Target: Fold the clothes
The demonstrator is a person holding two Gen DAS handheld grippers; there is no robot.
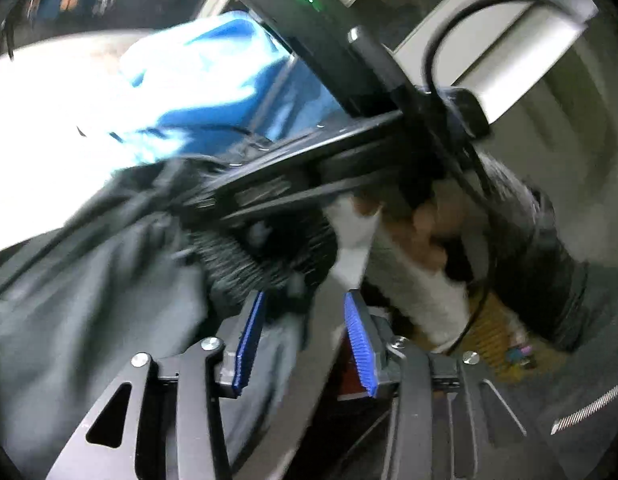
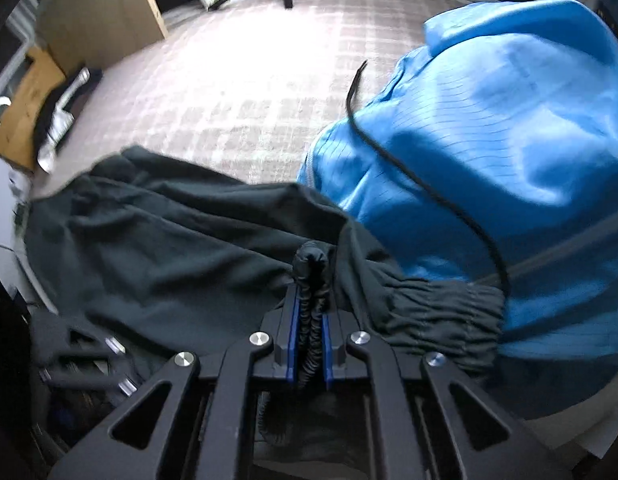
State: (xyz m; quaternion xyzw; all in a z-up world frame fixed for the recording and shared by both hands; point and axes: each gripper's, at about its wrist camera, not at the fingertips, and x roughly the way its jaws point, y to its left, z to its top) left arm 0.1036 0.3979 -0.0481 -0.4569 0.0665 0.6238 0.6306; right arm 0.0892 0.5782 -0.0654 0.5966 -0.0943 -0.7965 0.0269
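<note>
Garment: dark garment [image 2: 161,236], soft and limp, lies bunched on the carpet [image 2: 245,92] just beside the blue garment [image 2: 489,152]
Handling: light, floppy, likely to sag and crease when lifted; the gathered elastic band [image 2: 433,304] is the firmest place to take hold
Right claw [image 2: 309,336]: closed tight on a pinched ridge of the dark garment's gathered edge
Left claw [image 1: 305,340]: about half open, dark cloth lying between and under the blue pads [image 1: 359,340], not clearly pinched
Blue garment: slick-looking striped fabric, heaped next to the dark garment, a black cord [image 2: 389,160] crossing it
Room: pale chequered carpet, a wooden cabinet [image 2: 105,4] beyond the dark garment; no worktop seen
</note>
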